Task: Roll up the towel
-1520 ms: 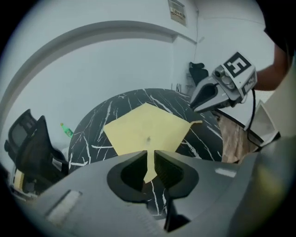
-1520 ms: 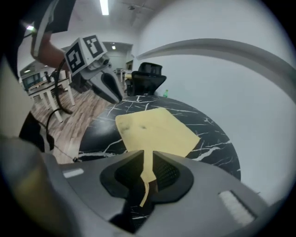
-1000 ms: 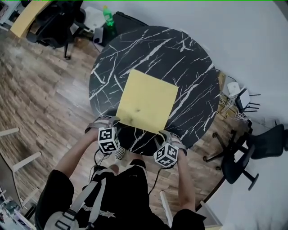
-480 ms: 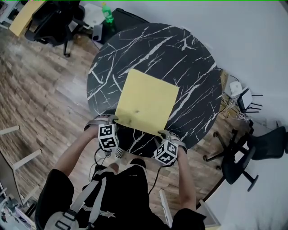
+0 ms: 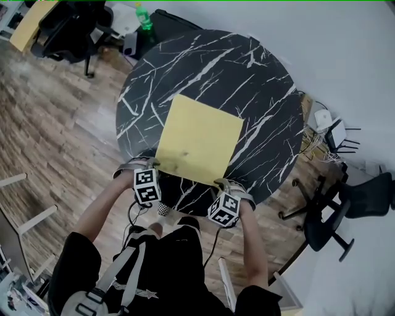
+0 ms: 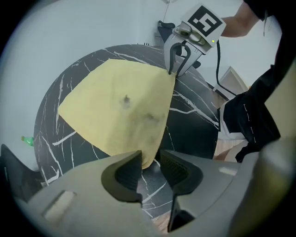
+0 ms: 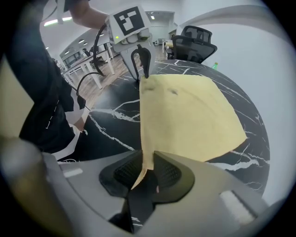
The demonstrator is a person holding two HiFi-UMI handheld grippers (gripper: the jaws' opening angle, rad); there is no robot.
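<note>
A round black marble table [image 5: 210,62] stands on a wood-plank floor [image 5: 55,123], close beside a pale wall [image 5: 345,55]. One black office chair [image 5: 68,28] sits beyond the table, a second black chair [image 5: 342,213] to its right.

In my head view I cannot see the near corners of the towel [image 5: 199,139], covered by the left gripper [image 5: 150,165] and right gripper [image 5: 227,184], and the green bottle [image 5: 144,16] is too small to read.

An office: swivel chair [image 5: 68,28] at ten o'clock of the bench [image 5: 185,68], another [image 5: 345,207] at four, desks [image 7: 85,62] beyond.
</note>
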